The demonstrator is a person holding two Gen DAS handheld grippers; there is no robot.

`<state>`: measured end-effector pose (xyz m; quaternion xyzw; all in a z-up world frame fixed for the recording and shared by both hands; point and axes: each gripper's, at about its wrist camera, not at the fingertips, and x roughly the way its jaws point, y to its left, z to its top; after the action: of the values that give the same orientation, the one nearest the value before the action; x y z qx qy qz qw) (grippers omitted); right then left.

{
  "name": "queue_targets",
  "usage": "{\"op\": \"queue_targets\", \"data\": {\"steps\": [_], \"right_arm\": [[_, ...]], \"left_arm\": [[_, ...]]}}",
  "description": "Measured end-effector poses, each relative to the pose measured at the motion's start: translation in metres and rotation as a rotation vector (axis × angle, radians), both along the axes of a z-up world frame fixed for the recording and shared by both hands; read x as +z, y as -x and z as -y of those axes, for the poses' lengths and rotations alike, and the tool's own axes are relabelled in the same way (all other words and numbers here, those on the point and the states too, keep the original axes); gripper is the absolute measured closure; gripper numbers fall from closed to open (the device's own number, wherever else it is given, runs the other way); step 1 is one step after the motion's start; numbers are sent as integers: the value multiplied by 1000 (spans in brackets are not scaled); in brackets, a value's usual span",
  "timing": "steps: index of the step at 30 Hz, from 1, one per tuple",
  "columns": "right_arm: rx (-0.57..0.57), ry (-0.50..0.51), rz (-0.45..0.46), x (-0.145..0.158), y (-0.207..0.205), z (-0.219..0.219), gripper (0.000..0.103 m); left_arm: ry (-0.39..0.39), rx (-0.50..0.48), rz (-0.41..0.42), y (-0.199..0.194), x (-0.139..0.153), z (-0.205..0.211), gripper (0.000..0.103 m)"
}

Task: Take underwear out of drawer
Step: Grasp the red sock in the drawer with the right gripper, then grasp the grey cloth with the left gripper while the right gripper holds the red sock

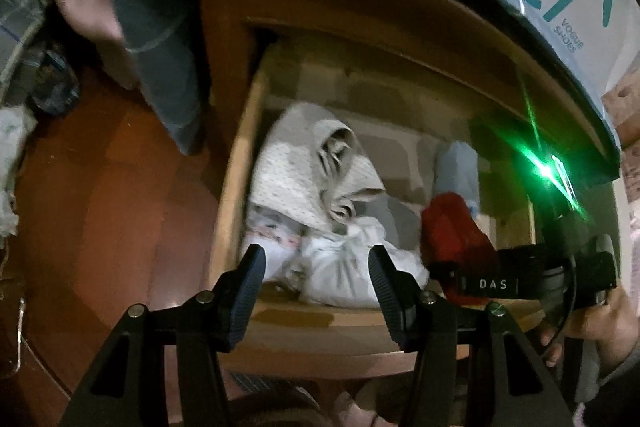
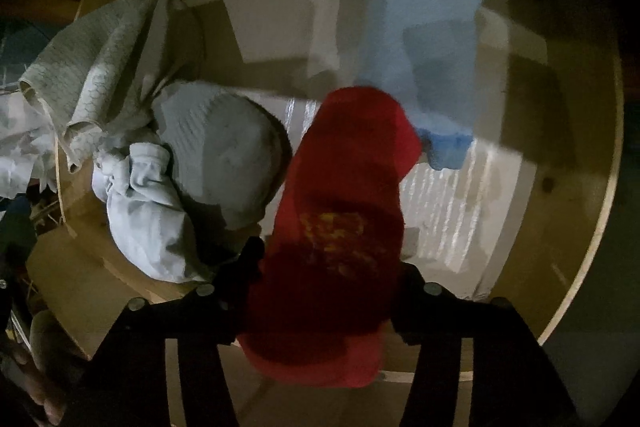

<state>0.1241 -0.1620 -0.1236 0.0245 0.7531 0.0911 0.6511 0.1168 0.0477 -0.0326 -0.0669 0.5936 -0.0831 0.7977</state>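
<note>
red underwear (image 2: 340, 227) | yellow print | clamped by right hand-held gripper (image 2: 326, 275)

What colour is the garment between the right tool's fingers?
Red garment with a faint yellow print, best seen in the right wrist view.

One open drawer (image 2: 576, 227) holds one red garment (image 2: 344, 195), one blue (image 2: 424, 39), several pale ones.

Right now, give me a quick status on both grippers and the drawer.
Right gripper shut on red underwear. Left gripper open, empty, above the white bundle. Drawer open, other garments inside; nothing blocking.
</note>
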Motion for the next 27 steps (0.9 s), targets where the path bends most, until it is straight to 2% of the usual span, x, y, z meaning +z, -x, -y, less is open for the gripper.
{"op": "queue_targets", "data": {"steps": [3, 5, 12, 14, 18, 27], "right_arm": [[42, 83, 63, 8, 3, 4, 55], [40, 94, 76, 12, 5, 10, 56], [-4, 90, 115, 22, 15, 45, 56], [-32, 56, 112, 23, 19, 54, 56], [-68, -4, 132, 26, 23, 59, 56], [-99, -103, 149, 30, 21, 52, 56]], "left_arm": [[71, -18, -66, -5, -4, 4, 48], [98, -13, -98, -9, -6, 5, 48], [32, -58, -161, -14, -18, 24, 48], [18, -67, -183, -16, -25, 32, 48], [-15, -95, -185, -21, -34, 47, 47], [-58, -115, -252, -30, -64, 69, 42]]}}
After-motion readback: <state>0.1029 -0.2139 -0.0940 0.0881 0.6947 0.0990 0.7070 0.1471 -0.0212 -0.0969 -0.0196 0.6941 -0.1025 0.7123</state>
